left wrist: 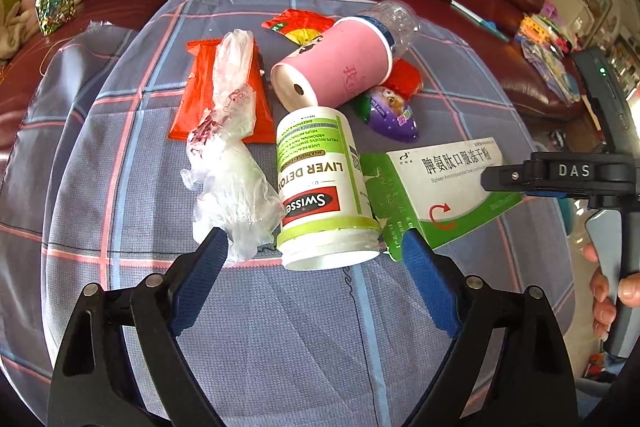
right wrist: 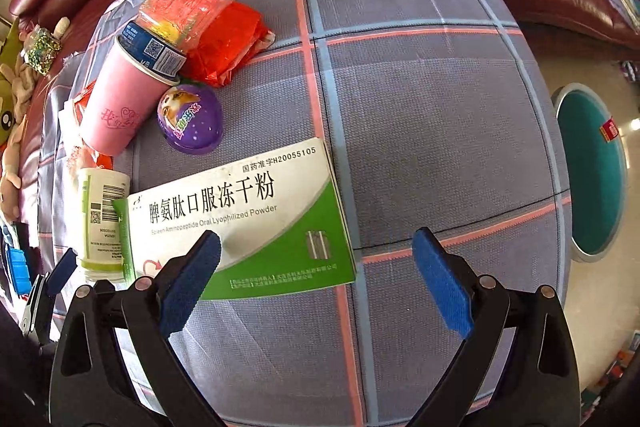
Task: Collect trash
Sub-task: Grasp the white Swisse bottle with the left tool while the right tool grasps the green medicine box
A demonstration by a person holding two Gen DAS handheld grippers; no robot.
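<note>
Approach step, nothing collected yet. Left gripper [left wrist: 316,247] spread around white supplement bottle [left wrist: 324,187], pads not touching. Right gripper [right wrist: 316,279] spread over medicine box [right wrist: 240,219] edge. Next: lower, squeeze.

Left tongs [left wrist: 316,247] spread wide around lying supplement bottle [left wrist: 320,187] mouth, not gripping

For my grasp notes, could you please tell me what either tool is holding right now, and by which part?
Nothing is held. The left tool stands open around the lying white plastic supplement bottle, pads clear; the right tool is open and empty.
</note>
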